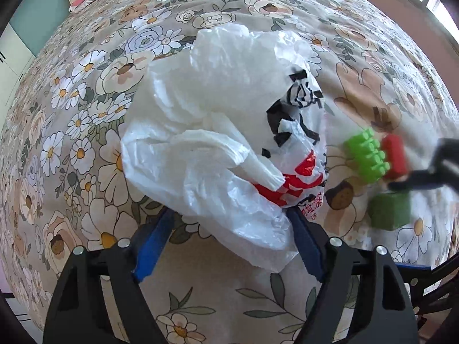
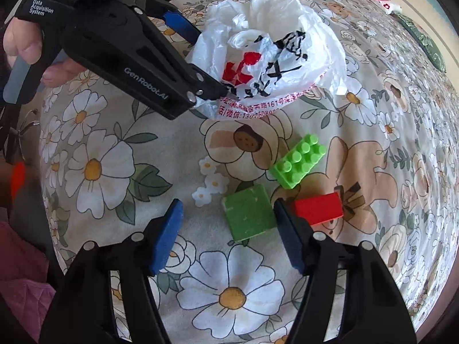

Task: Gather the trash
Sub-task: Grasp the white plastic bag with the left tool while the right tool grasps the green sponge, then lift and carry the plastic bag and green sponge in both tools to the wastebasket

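Straddling dark green block (image 2: 249,217), right gripper (image 2: 228,230) fingers spread.

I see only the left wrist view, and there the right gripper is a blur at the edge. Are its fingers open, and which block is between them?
Observer: The right gripper is open. The dark green block lies between its fingers and is not gripped.
Operator: Where is the red block, then?
Observer: The red block lies outside the fingers, just past the right one.
Operator: And the studded brick?
Observer: The light green brick lies studs up, ahead of the dark green block and beyond the fingertips.
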`<state>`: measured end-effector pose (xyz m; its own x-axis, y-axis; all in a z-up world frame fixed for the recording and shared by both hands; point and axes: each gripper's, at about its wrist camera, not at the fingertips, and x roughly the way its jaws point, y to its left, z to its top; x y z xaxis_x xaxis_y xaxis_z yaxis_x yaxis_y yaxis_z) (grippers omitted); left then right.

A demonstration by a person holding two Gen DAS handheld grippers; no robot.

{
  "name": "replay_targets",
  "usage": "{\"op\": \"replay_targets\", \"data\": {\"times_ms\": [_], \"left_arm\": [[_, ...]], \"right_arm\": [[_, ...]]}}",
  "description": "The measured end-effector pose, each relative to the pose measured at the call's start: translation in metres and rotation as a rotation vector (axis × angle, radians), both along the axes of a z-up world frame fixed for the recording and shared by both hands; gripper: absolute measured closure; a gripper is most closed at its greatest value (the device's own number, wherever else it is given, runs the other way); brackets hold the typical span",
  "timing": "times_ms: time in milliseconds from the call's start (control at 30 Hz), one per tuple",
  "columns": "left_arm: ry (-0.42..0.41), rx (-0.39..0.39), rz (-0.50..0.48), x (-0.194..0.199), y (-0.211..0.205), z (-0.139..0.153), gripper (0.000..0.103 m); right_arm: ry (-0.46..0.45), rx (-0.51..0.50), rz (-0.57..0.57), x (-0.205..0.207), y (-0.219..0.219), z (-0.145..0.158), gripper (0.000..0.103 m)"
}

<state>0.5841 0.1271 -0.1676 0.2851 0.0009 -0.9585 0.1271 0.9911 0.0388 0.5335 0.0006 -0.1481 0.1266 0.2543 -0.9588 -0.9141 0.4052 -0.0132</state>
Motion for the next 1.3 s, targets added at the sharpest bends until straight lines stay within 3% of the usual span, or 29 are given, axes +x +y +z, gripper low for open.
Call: {"op": "replay_targets", "data": {"times_ms": [200,367,467,500,700,933,1300], "left_arm": [[-0.005,-0.04,-0.006,0.016,-0.003,-0.009,0.039],[-0.018,-0.086,0.007,0.022,-0.006,-0.009,0.082],[-0.03,-0.08,0.011,0.02,-0.011,-0.008,0.09],[-0.037,-0.071,0.01,0.018,-0.013,-0.006,0.091],[-0.056,-0.045,0.02,0.006,-0.014,0.011,0.094],[-0.108,-0.045,0.032,-0.027,-0.014,0.055,0.094],[-0.257,-0.017,0.022,-0.1,-0.029,0.16,0.094]], "right_arm": [[0.023,0.004,-0.017,0.008,0.002,-0.011,0.051],[0.047,0.027,-0.049,0.019,0.001,-0.016,0.053],[0.047,0.04,-0.072,0.024,0.0,-0.018,0.06],[0.043,0.043,-0.083,0.025,-0.001,-0.017,0.068],[-0.003,0.046,-0.114,0.024,-0.011,-0.007,0.071],[-0.043,0.073,-0.144,-0.004,-0.022,0.024,0.071],[-0.191,0.114,-0.168,-0.071,-0.043,0.129,0.071]]}}
